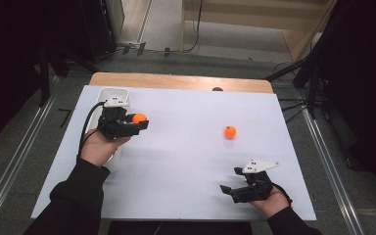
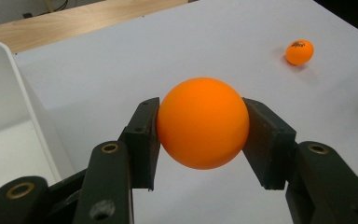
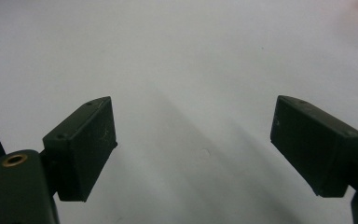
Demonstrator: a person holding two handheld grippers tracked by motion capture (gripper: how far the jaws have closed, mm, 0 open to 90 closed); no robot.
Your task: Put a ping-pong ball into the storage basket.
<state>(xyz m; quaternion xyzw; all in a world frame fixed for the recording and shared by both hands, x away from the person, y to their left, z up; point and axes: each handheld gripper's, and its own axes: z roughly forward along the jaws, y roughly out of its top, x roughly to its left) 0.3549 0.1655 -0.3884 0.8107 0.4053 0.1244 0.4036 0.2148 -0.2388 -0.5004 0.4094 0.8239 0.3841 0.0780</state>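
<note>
My left gripper (image 1: 138,121) is shut on an orange ball (image 1: 139,118), held a little above the white table near its left side. In the left gripper view both black jaws press on the ball (image 2: 203,122) from either side. A second orange ball (image 1: 230,131) rests on the table right of centre; the left gripper view has it far off as the second ball (image 2: 299,51). My right gripper (image 1: 231,180) lies low at the front right, open, with nothing between its jaws (image 3: 193,149).
A white bin (image 1: 104,96) stands at the far left of the table, just behind my left hand; its wall (image 2: 25,100) is close on the left in the left gripper view. A wooden strip (image 1: 176,81) runs along the table's far edge.
</note>
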